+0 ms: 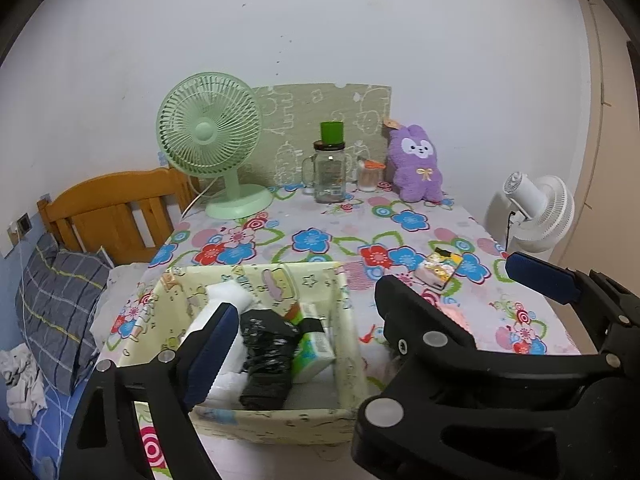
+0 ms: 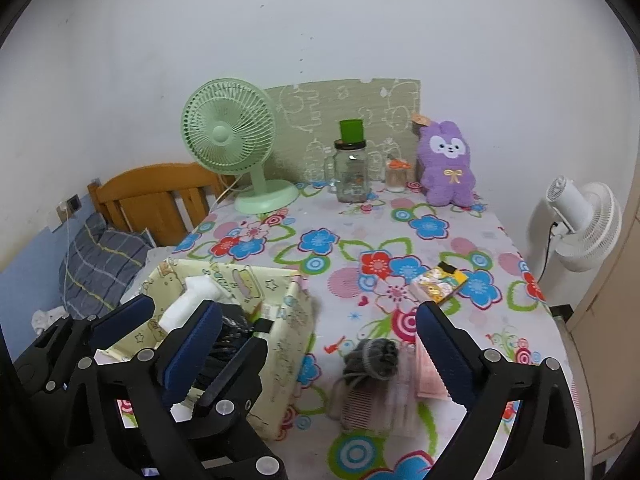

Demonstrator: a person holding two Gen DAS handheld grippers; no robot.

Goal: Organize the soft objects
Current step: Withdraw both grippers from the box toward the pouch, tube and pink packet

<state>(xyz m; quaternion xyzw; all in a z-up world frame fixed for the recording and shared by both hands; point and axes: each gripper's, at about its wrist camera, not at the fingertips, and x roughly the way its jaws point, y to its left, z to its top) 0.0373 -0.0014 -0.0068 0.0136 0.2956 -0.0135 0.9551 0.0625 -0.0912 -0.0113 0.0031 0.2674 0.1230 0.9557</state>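
A pale yellow fabric storage box [image 1: 256, 280] [image 2: 296, 320] stands on the flowered table. It holds a black bundle [image 1: 266, 356], a white foam roll [image 1: 228, 300] and a green packet [image 1: 316, 356]. My left gripper [image 1: 308, 316] is open over the box and empty. My right gripper [image 2: 316, 344] is open and empty above a grey rolled sock bundle [image 2: 372, 356], which lies on a pink comb [image 2: 364, 408] beside a pink cloth [image 2: 430, 376]. A purple plush rabbit [image 1: 418, 168] [image 2: 448, 168] sits at the table's far right. The right gripper's fingers [image 1: 540, 280] show in the left wrist view.
A green desk fan [image 1: 212, 140] [image 2: 232, 140], a glass jar with a green cup on it [image 1: 330, 172] [image 2: 352, 172] and a small jar [image 1: 370, 176] stand at the back. A yellow card pack [image 1: 438, 270] [image 2: 438, 284] lies right. A bed [image 1: 60, 300] is left, a white fan [image 1: 536, 208] right.
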